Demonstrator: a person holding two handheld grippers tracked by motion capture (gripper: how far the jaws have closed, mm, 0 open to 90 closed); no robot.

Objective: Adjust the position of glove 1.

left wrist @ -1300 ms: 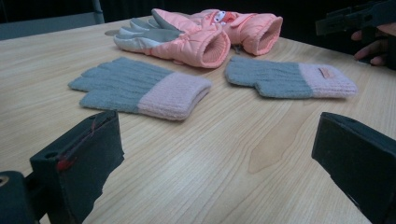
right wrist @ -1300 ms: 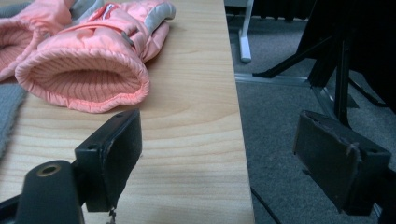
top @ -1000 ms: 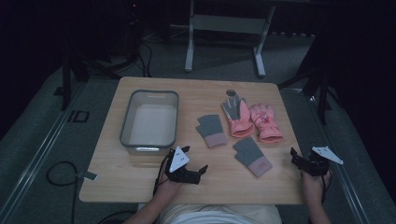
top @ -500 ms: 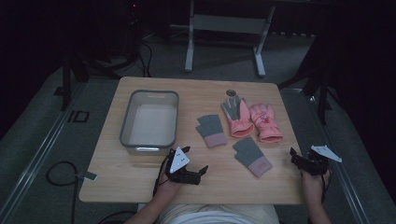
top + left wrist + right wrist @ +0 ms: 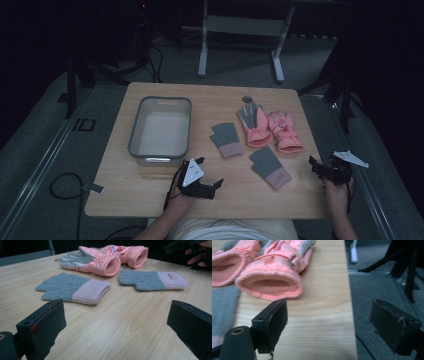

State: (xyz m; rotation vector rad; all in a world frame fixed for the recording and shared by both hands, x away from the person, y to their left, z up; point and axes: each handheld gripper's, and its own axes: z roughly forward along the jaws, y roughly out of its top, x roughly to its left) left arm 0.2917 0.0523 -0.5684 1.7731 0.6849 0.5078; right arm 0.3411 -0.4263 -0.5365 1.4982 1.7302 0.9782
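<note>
Four gloves beside bin

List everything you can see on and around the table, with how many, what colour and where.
Knit gloves: 2, grey with pink cuffs, lying flat mid-table; one beside the bin, the other nearer the front edge.
Padded gloves: 2, salmon pink, far right of the table, side by side; one has its grey palm up, the other lies to its right.
Bin: 1, clear with grey rim, left part of the table, nothing inside.
Small round object: 1, grey, behind the padded gloves; too small to identify.
Table: 1, light wood.
Left gripper: 1, black, open, front edge near the bin.
Right gripper: 1, black, open, at the table's right edge.
</note>
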